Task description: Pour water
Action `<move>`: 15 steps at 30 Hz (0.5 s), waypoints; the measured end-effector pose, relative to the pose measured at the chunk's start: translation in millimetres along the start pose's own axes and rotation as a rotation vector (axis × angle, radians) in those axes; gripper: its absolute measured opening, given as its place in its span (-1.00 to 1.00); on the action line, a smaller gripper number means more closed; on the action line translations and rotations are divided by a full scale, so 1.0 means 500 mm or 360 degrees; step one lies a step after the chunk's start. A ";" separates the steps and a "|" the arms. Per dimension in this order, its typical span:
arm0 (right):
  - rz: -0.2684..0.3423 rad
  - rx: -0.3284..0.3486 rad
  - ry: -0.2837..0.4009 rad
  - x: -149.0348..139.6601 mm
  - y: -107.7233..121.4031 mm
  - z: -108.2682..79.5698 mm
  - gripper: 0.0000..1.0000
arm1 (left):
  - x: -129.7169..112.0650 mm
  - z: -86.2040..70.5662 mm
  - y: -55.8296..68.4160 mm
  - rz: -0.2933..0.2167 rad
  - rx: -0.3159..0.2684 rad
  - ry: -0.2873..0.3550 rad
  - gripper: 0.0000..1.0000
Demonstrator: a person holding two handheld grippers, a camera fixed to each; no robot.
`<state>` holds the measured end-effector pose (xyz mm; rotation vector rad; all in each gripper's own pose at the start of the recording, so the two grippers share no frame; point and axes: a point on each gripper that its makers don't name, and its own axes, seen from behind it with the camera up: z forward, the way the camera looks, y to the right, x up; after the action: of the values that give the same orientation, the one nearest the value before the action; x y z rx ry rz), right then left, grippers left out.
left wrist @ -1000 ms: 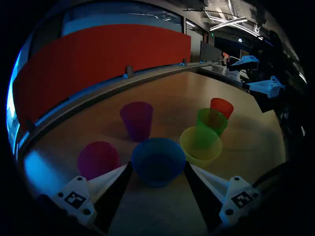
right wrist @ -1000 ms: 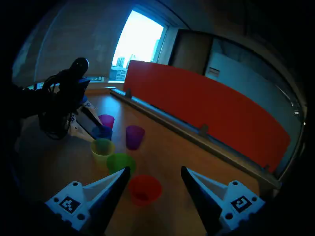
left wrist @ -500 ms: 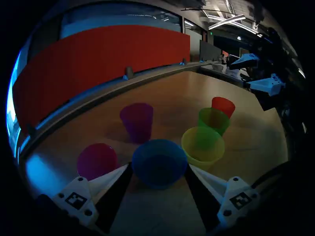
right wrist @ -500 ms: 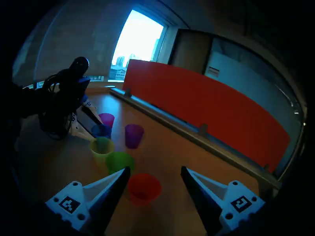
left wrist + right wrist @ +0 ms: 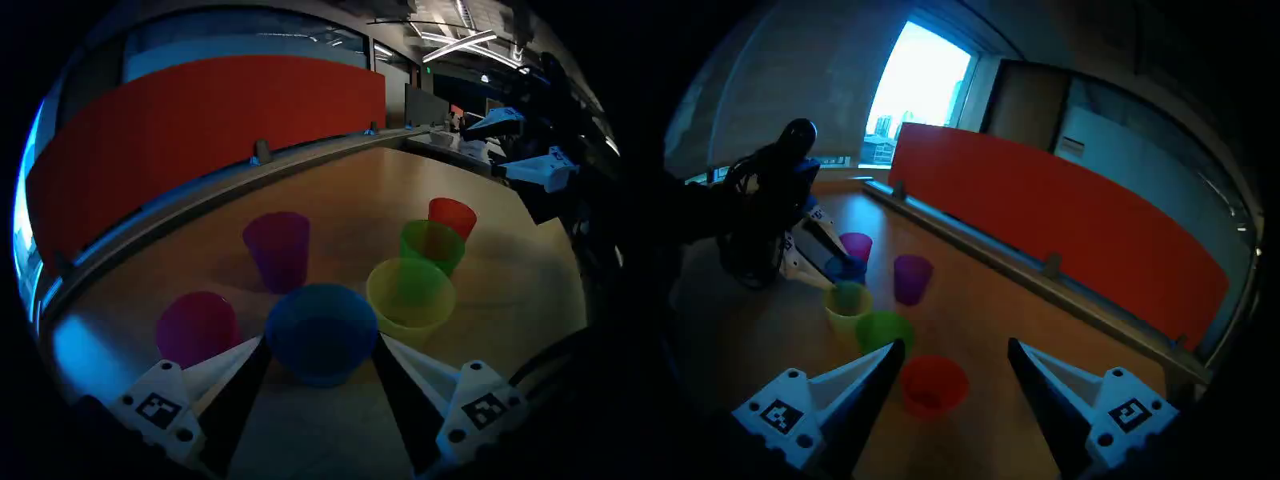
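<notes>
A blue cup (image 5: 322, 332) stands on the wooden table (image 5: 360, 184) between the fingers of my left gripper (image 5: 318, 342). That gripper is open, with its tips beside the cup's walls. Around the blue cup stand a magenta cup (image 5: 198, 328), a purple cup (image 5: 278, 248), a yellow cup (image 5: 410, 298), a green cup (image 5: 432, 244) and a red cup (image 5: 452, 218). My right gripper (image 5: 954, 346) is open and empty, just short of the red cup (image 5: 934, 386). Beyond that cup I see the green cup (image 5: 885, 330), the yellow cup (image 5: 848, 304) and the blue cup (image 5: 846, 268).
A red partition (image 5: 200, 120) with a grey rail runs along the table's far edge. A bright window (image 5: 920, 88) lies beyond the table end. In the right gripper view a dark-sleeved hand (image 5: 760, 212) holds the left gripper (image 5: 820, 252). The right gripper (image 5: 524, 152) hovers past the red cup.
Almost nothing has changed. The left gripper has crept slightly closer around the blue cup. The right gripper holds its place by the red cup.
</notes>
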<state>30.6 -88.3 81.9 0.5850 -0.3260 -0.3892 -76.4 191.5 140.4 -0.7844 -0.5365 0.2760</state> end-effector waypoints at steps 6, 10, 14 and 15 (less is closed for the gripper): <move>-0.0002 0.0010 0.0002 0.005 -0.006 0.001 1.00 | 0.021 -0.017 0.003 0.0003 0.0006 0.0039 0.71; -0.0007 0.0021 0.0005 0.009 -0.012 0.002 1.00 | 0.038 -0.030 0.006 -0.0004 0.0012 0.0072 0.70; -0.0008 0.0032 0.0006 0.011 -0.018 0.003 1.00 | 0.054 -0.046 0.009 -0.0008 0.0023 0.0110 0.70; -0.0007 0.0035 0.0006 0.011 -0.020 0.004 1.00 | 0.057 -0.050 0.009 -0.0011 0.0025 0.0119 0.70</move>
<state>32.1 -99.2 78.5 0.6081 -0.3259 -0.3889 -38.9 192.0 132.7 -0.7746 -0.4659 0.2434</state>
